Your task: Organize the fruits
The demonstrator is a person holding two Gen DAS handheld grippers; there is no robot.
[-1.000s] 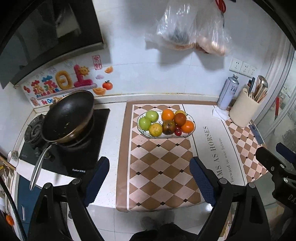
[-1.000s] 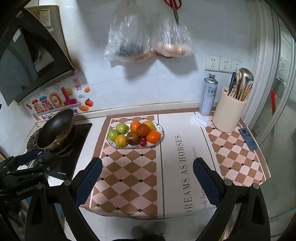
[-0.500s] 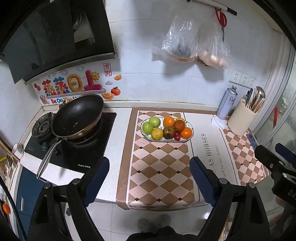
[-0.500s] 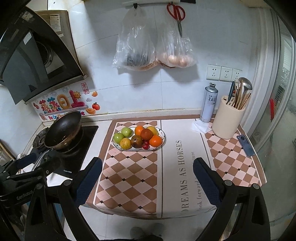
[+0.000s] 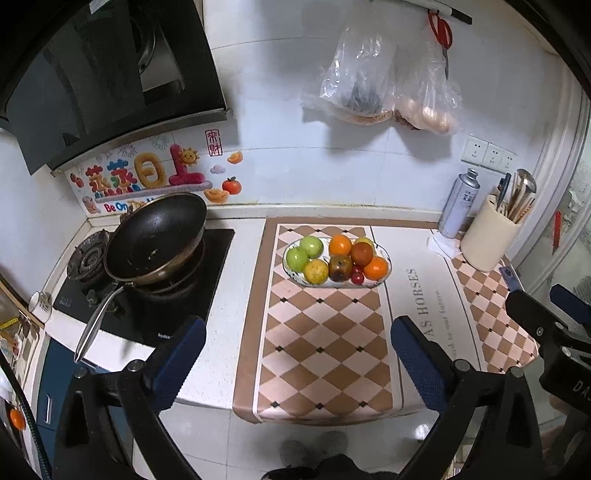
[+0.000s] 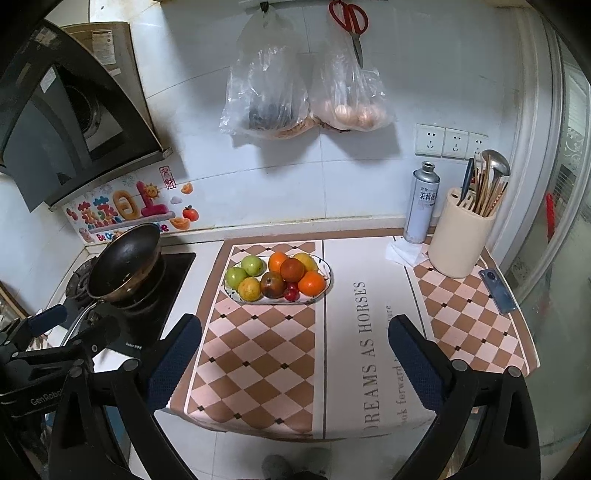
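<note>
At the far left a black wok (image 5: 157, 240) sits tilted on the gas stove (image 5: 147, 299), its long steel handle running toward the near counter edge. On the wall behind it is a colourful sticker (image 6: 122, 212) with large Chinese characters and a line starting "Be O", the rest hidden by the wok.

Right of the stove, a checkered counter mat (image 6: 258, 350) carries the oval fruit plate (image 5: 384, 280), whose long axis runs left to right, parallel to the wall. On the plate, from the left: two green apples (image 5: 297, 258), a yellow-orange citrus (image 5: 316, 270), an orange (image 5: 340, 244), a dark mottled fruit, possibly an apple (image 5: 340, 267), a red-brown fruit (image 5: 361, 253), a small red fruit (image 5: 357, 275) and another orange (image 5: 376, 267) at the right end. The mat's white band reads "DREAMS AS HORSES" with smaller script beneath.

Above hang two clear plastic bags (image 6: 269, 99) and red scissors (image 6: 349, 18). Further right stand a silver spray can (image 6: 421, 203) with Chinese print, a cream utensil holder (image 6: 460, 236) and a phone (image 6: 496, 290) lying flat.

The left gripper (image 5: 295, 350) and right gripper (image 6: 293, 350) hover near the counter's front edge, well apart from the plate, fingers spread wide and holding nothing. "GenRobo" shows on the left gripper's body.
</note>
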